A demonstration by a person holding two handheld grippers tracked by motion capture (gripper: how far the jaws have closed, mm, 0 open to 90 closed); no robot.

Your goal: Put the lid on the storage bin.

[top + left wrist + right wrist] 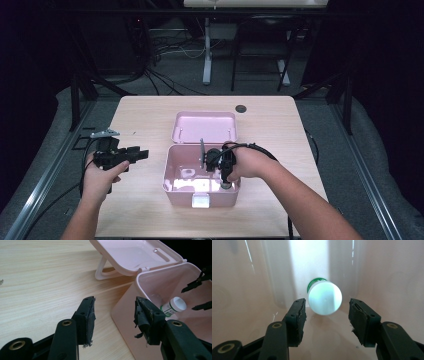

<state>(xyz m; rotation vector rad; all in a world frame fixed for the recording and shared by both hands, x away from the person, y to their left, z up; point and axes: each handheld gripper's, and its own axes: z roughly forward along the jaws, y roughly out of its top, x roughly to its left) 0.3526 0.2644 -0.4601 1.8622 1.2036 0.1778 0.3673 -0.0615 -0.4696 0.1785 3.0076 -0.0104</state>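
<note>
pink box (242, 290) floor: bottle (325, 298) upright, white cap up.

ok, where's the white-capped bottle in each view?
High view: bottle sits low in the pink box, right end, under the right gripper.
Left gripper view: right of centre, lying inside the box.
Right gripper view: centre, cap facing the camera, between the open jaws.
Shared landmark: the pink box wall.
</note>
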